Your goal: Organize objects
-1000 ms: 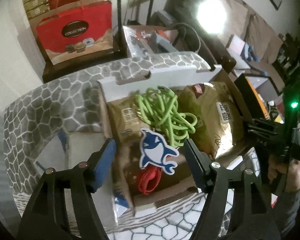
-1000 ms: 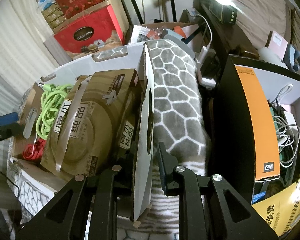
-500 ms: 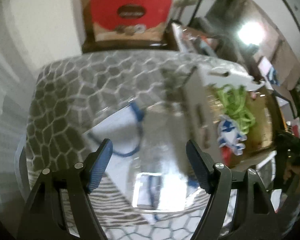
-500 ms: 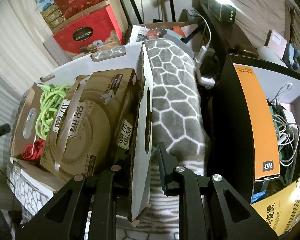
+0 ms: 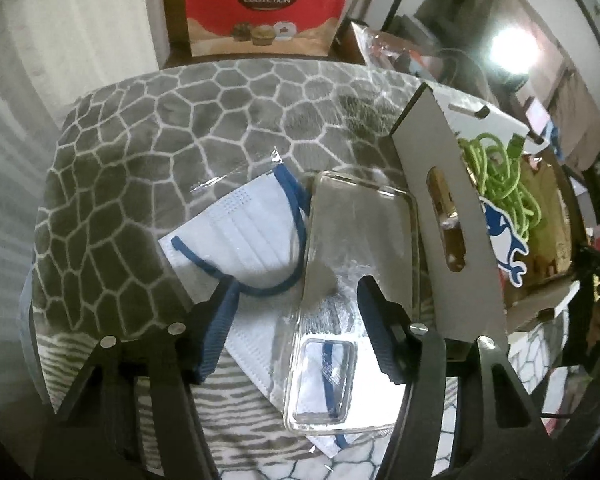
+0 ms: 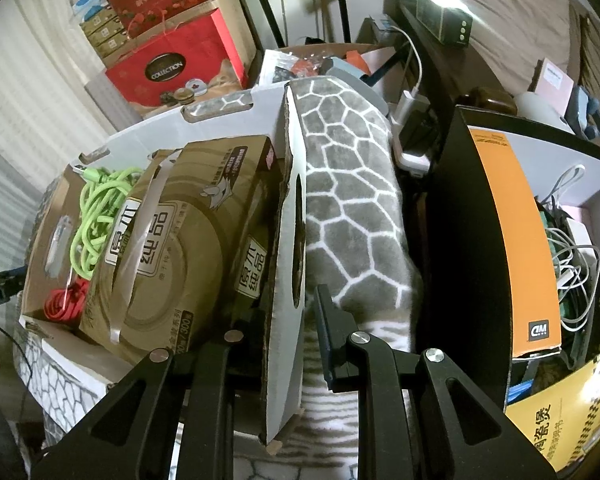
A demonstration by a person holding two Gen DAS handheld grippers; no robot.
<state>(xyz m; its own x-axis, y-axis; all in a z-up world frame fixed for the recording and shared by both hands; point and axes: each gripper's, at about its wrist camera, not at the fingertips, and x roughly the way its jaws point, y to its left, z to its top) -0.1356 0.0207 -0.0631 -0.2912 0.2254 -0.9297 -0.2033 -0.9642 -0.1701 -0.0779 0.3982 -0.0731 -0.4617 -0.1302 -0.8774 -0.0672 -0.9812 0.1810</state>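
**Left gripper shifted off the box onto the phone case; right gripper clamped on the box wall**

Left wrist view: One second ago this camera faced the box interior. It now faces the grey hexagon-pattern blanket (image 5: 148,168) beside the box. The left gripper (image 5: 296,320) has its fingers spread wide apart with nothing between the pads. A clear phone case (image 5: 360,248) lies flat on the blanket under the gap. Its long axis runs away from the camera, with the camera cut-out at the near end. Its left edge overlaps a wrapped white face mask (image 5: 240,236) with dark blue straps. The cardboard box (image 5: 452,216) stands just right of the case, its slotted side wall facing the case. Inside it are a green cable (image 5: 500,176) and a blue-and-white whale sticker (image 5: 500,236). A red gift bag (image 5: 266,4) behind the blanket reads "COLLECTION".

Right wrist view: This view is almost unchanged from one second ago. The right gripper (image 6: 288,320) has its fingers closed on the box's right side wall; the left finger is partly hidden behind the cardboard, so contact on that side is probable rather than confirmed. A brown tissue pack (image 6: 188,232) with Chinese characters and "300" fills the box's near side. A black-and-orange box (image 6: 520,240) stands to the right.
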